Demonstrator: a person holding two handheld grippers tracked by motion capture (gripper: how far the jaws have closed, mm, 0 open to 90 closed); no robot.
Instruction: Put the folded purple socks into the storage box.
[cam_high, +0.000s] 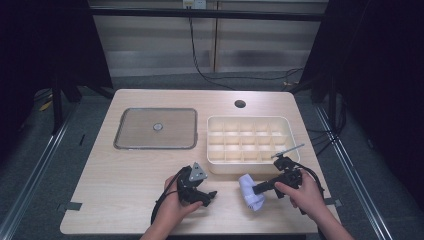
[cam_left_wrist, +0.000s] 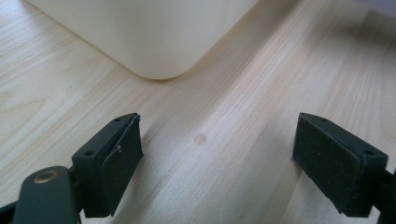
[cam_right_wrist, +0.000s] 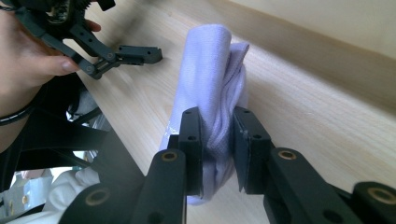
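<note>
A pale lavender folded cloth (cam_high: 248, 183) hangs just above the wooden table (cam_high: 125, 200), near its front edge. My right gripper (cam_high: 258, 189) is shut on the cloth. In the right gripper view the cloth (cam_right_wrist: 212, 79) stands up between the two black pads, squeezed at its lower part by my right gripper (cam_right_wrist: 217, 140). My left gripper (cam_high: 209, 198) sits low over the table to the left of the cloth, pointing right. It is open and holds nothing. In the left gripper view my left gripper (cam_left_wrist: 218, 142) has bare wood between its jaws.
A cream box with several compartments (cam_high: 210, 150) stands just behind both grippers; its rounded corner (cam_left_wrist: 159, 51) is close ahead of the left jaws. A flat grey square lid (cam_high: 135, 130) lies at the back left. A round hole (cam_high: 240, 104) is in the tabletop further back.
</note>
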